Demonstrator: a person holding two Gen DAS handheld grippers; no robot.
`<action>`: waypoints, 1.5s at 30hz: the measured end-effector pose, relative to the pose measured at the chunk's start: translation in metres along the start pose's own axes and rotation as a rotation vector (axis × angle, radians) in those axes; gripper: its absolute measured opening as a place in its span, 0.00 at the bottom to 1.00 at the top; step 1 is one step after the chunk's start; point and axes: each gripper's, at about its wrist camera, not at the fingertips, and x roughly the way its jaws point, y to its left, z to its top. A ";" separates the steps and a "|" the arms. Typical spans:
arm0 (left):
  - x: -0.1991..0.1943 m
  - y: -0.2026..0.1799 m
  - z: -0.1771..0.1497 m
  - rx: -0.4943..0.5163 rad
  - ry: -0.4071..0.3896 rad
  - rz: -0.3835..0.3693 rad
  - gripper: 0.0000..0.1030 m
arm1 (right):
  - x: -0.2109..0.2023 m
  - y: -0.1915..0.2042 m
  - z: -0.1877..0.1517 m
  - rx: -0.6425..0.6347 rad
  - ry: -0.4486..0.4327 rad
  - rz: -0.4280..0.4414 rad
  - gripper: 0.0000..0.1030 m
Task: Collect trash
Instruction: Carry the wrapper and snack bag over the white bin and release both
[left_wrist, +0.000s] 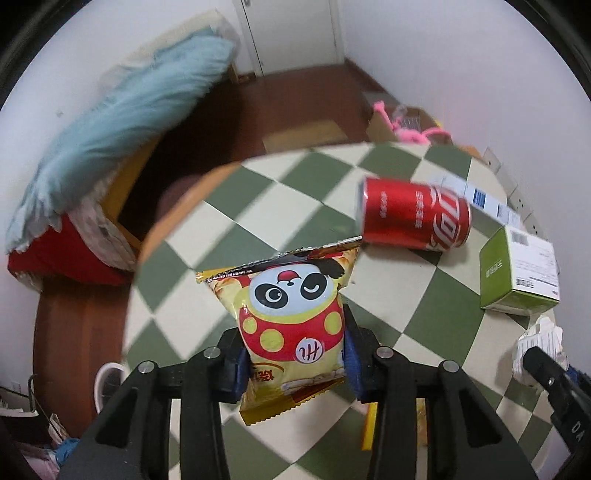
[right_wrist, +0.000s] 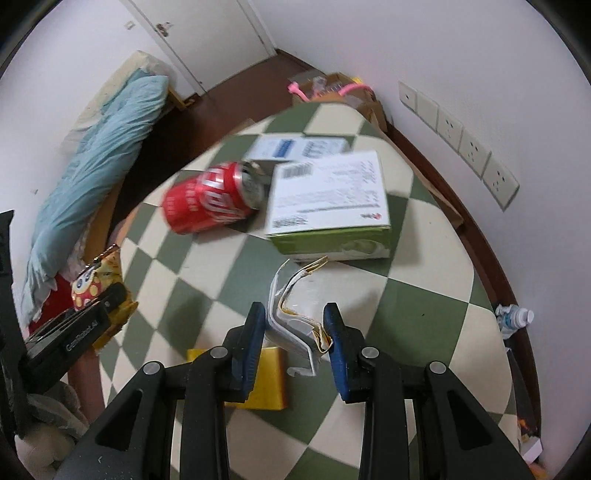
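Above the checkered desk (left_wrist: 295, 192), the left gripper (left_wrist: 293, 354) is clenched on a panda snack bag (left_wrist: 295, 314), and the right gripper (right_wrist: 295, 332) grasps a crumpled white wrapper (right_wrist: 291, 321). Keep both squeezes firm and carry both pieces clear of the red cola can (right_wrist: 210, 203) and green box (right_wrist: 332, 206). No bin is visible; the cardboard box (right_wrist: 354, 96) beyond the desk holds pink items.

The red can (left_wrist: 413, 214) looks blurry, the yellow thing (right_wrist: 271, 373) is partly hidden behind the right gripper (right_wrist: 295, 330), and the words on the box (right_wrist: 328, 195) are too small to read.
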 end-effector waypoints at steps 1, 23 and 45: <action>-0.001 0.002 0.004 0.004 -0.016 0.012 0.36 | -0.006 0.006 0.000 -0.012 -0.009 0.004 0.33; -0.145 0.230 -0.061 -0.261 -0.236 0.176 0.36 | -0.098 0.259 -0.068 -0.382 -0.064 0.334 0.33; 0.011 0.428 -0.202 -0.580 0.101 0.184 0.36 | 0.114 0.454 -0.247 -0.653 0.401 0.307 0.33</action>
